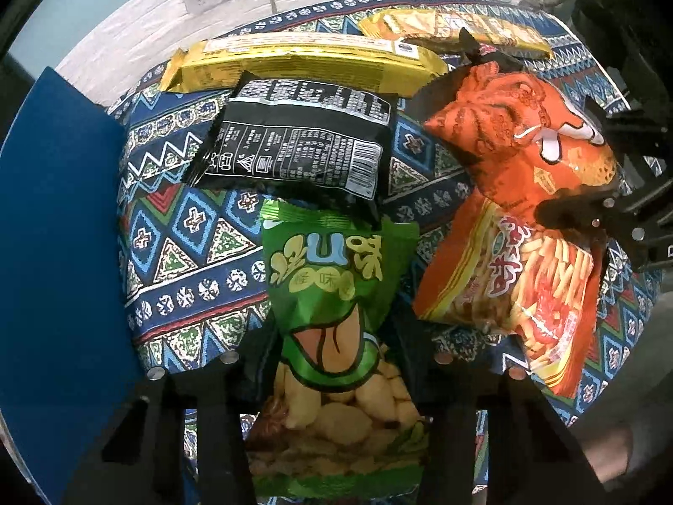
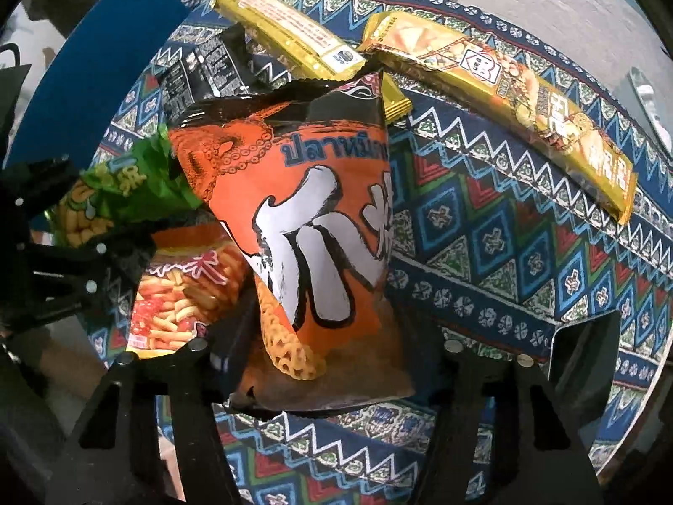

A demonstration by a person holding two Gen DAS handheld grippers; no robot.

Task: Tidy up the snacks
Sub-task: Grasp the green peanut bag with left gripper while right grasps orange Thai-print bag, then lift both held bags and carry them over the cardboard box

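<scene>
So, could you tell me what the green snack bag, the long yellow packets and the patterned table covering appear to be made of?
Green snack bag: looks like thin glossy plastic film, going by its crinkles, highlights and serrated top edge.
Long yellow packets: probably metallised foil-like film; they show a gold sheen and crimped ends.
Table covering: seems to be printed woven cloth, matte, with no glare.

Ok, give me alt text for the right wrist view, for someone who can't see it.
An orange bag stands between the right gripper fingers, above a patterned cloth. A fries bag and a green bag sit to its left, a black bag behind, and two yellow packs beyond.
</scene>
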